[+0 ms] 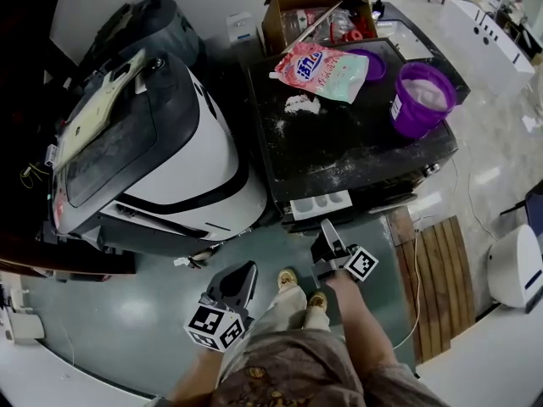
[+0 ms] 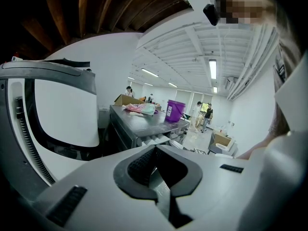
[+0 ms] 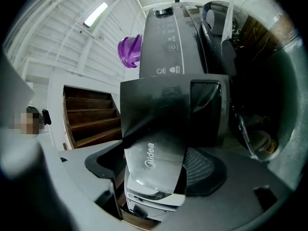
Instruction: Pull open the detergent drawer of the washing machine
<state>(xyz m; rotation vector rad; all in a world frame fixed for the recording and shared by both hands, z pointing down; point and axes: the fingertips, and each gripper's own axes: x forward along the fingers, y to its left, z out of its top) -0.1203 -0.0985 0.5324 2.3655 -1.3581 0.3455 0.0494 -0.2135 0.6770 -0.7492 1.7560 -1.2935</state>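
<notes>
Head view: the dark washing machine (image 1: 339, 142) stands in front of you, its detergent drawer (image 1: 321, 203) pulled out at the front edge with pale compartments showing. Your right tongs (image 1: 327, 230) reach up to the drawer's front. Your left tongs (image 1: 242, 274) hang lower, near your knee and well apart from the machine. On the washing machine lie a pink detergent bag (image 1: 322, 70), a patch of spilled white powder (image 1: 301, 104) and a purple bucket (image 1: 422, 98). A cardboard box (image 1: 280, 15) sits behind them. A white and black appliance (image 1: 170, 159) stands just beside the machine on your left.

Left gripper view: your left tongs (image 2: 153, 165) are pressed together with nothing between them. Beyond them are the washing machine (image 2: 144, 124), the bag (image 2: 141, 109), the bucket (image 2: 175, 110) and the open drawer (image 2: 156, 139). Two people (image 2: 207, 115) stand far off in the room.

Right gripper view: your right tongs (image 3: 156, 172) pinch the grey front panel of the detergent drawer (image 3: 154, 160), which fills the space between the pads. The machine's control panel (image 3: 168, 47) and the bucket (image 3: 131, 51) lie beyond, with wooden stairs (image 3: 91, 114) at the left.
</notes>
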